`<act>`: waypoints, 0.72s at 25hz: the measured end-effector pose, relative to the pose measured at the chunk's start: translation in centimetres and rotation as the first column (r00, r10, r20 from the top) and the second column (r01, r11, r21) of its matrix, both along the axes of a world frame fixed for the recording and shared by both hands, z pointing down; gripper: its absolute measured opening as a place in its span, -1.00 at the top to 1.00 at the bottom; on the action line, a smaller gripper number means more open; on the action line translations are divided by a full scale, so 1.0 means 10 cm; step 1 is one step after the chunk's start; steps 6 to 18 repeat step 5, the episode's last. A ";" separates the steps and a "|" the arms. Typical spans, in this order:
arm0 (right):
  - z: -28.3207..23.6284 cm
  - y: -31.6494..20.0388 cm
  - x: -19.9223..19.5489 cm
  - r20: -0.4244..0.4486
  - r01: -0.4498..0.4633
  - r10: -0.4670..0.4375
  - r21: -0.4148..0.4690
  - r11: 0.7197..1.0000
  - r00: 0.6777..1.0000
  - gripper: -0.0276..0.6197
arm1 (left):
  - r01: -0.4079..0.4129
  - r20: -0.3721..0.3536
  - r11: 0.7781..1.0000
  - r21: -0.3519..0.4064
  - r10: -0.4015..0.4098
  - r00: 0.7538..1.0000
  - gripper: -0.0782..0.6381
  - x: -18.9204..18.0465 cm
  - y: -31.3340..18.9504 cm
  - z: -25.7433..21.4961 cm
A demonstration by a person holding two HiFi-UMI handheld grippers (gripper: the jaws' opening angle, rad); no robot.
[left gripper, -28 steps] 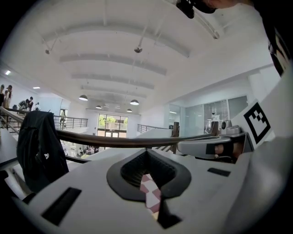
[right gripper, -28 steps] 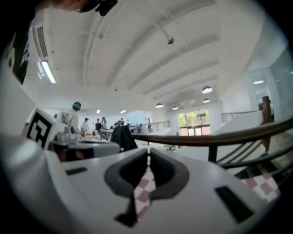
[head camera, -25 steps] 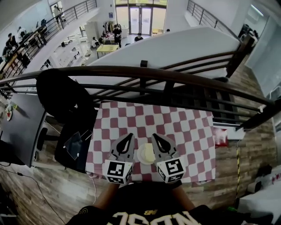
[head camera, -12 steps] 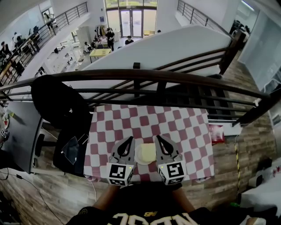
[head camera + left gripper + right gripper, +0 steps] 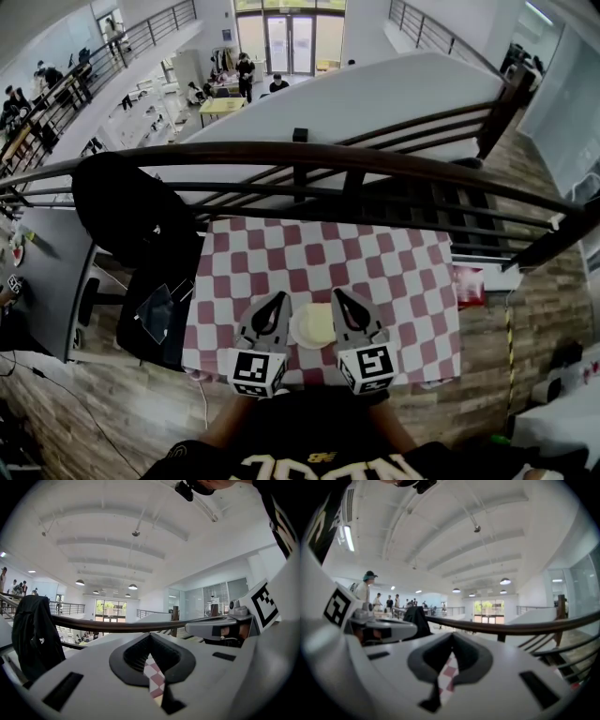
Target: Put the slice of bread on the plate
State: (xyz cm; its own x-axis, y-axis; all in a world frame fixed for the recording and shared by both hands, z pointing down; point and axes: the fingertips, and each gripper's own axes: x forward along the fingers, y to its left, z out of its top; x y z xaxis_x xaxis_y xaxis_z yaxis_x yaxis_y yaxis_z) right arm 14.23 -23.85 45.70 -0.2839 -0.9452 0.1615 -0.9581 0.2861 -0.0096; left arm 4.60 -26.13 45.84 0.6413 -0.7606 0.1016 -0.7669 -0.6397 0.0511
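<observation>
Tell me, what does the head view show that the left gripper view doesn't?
Only the head view shows the plate with the slice of bread on it. Only the left gripper view shows the ceiling lamps. Both show the left tongs, the right tongs, the wooden handrail, the black jacket and the checked cloth.

Checkered table bare beyond plate; railing blocks far edge; black garment crowds left
</observation>
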 end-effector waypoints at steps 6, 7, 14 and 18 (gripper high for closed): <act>0.03 -0.05 -0.02 0.005 0.005 -0.005 -0.013 1.000 1.000 0.87 | 0.000 0.005 1.000 -0.012 0.000 1.000 0.73 -0.02 -0.01 0.05; 0.03 -0.05 -0.02 0.005 0.005 -0.005 -0.013 1.000 1.000 0.87 | 0.000 0.005 1.000 -0.012 0.000 1.000 0.73 -0.02 -0.01 0.05; 0.03 -0.05 -0.02 0.005 0.005 -0.005 -0.013 1.000 1.000 0.87 | 0.000 0.005 1.000 -0.012 0.000 1.000 0.73 -0.02 -0.01 0.05; 0.03 -0.05 -0.02 0.005 0.005 -0.005 -0.013 1.000 1.000 0.87 | 0.000 0.005 1.000 -0.012 0.000 1.000 0.73 -0.02 -0.01 0.05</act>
